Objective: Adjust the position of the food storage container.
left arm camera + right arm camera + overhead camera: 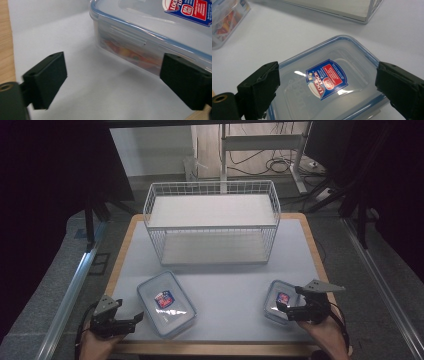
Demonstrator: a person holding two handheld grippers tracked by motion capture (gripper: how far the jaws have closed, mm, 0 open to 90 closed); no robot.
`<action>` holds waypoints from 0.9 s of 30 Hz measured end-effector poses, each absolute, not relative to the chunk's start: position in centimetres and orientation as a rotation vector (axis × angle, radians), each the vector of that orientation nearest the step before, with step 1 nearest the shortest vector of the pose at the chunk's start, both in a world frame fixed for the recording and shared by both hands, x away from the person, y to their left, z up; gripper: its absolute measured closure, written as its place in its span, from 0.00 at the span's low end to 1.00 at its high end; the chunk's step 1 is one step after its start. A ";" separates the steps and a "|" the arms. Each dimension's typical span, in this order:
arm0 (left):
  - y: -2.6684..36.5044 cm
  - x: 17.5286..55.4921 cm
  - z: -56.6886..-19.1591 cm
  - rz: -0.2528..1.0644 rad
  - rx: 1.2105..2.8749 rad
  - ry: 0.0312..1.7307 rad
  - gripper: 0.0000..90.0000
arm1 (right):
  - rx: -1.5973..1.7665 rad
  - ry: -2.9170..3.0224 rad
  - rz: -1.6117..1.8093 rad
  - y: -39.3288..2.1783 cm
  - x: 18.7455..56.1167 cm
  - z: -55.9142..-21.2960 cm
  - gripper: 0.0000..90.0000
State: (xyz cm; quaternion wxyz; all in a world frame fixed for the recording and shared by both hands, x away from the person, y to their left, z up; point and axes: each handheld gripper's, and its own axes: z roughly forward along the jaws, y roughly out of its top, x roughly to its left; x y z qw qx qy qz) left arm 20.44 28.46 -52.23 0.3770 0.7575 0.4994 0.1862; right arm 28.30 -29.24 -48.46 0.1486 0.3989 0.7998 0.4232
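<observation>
A large clear lidded container (166, 303) with a blue seal and a red-and-blue label lies at the front left of the white mat (225, 280). My left gripper (136, 318) is open just to its left. In the left gripper view the container's side wall (140, 47) is ahead and to the right of the left gripper (113, 77), with colourful contents inside. A smaller container (278, 301) of the same kind lies front right. My right gripper (281, 307) is open and hovers over its lid (327, 80), jaws spread about as wide as the box.
A white wire two-tier shelf basket (212, 222) stands at the back middle of the mat, with its open side facing me. The wooden table edge (210, 349) runs along the front. Bare mat lies between the two containers. Dark floor and stands surround the table.
</observation>
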 end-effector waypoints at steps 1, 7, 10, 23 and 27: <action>28.4 20.5 -52.3 0.457 1.943 1.272 0.15 | 1.148 2.300 1.222 -29.2 28.3 -48.5 0.06; 27.5 20.2 -52.2 0.371 2.032 1.165 0.47 | 1.144 2.292 1.226 -29.2 28.2 -48.4 0.07; 26.9 20.1 -52.2 0.314 2.075 1.110 0.64 | 1.141 2.289 1.228 -29.2 28.2 -48.3 0.07; 25.1 20.6 -52.2 0.167 2.070 1.032 1.00 | 1.091 2.291 1.217 -28.4 27.7 -47.9 0.12; 23.9 20.8 -52.1 0.141 2.082 0.992 1.00 | 1.084 2.292 1.217 -28.3 27.6 -47.7 0.13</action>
